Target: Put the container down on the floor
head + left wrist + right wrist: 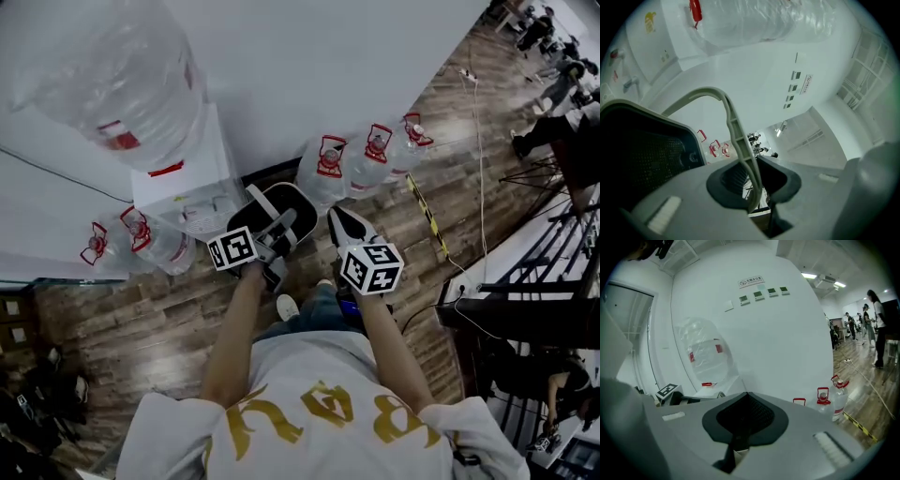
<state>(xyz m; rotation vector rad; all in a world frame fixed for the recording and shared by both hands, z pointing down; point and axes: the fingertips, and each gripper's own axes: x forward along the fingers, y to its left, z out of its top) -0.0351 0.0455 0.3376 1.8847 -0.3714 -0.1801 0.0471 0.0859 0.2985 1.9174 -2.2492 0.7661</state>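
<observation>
The container (292, 199) is a black bin with a pale grey rim and a grey bail handle (277, 225). It hangs in front of me, above the wooden floor (131, 319). My left gripper (270, 240) is shut on the handle. In the left gripper view the handle (738, 140) runs between the shut jaws of my left gripper (752, 190), with the bin's black wall (642, 157) at left. My right gripper (343, 227) hovers just right of the bin, shut on nothing. The black pads of my right gripper (740, 439) meet in the right gripper view.
A white water dispenser (183, 183) with a big clear bottle (108, 70) stands against the wall, just behind the bin. Water bottles with red handles (370, 150) line the wall to its right, and two more (141, 239) to its left. Black racks (525, 309) and cables lie at right.
</observation>
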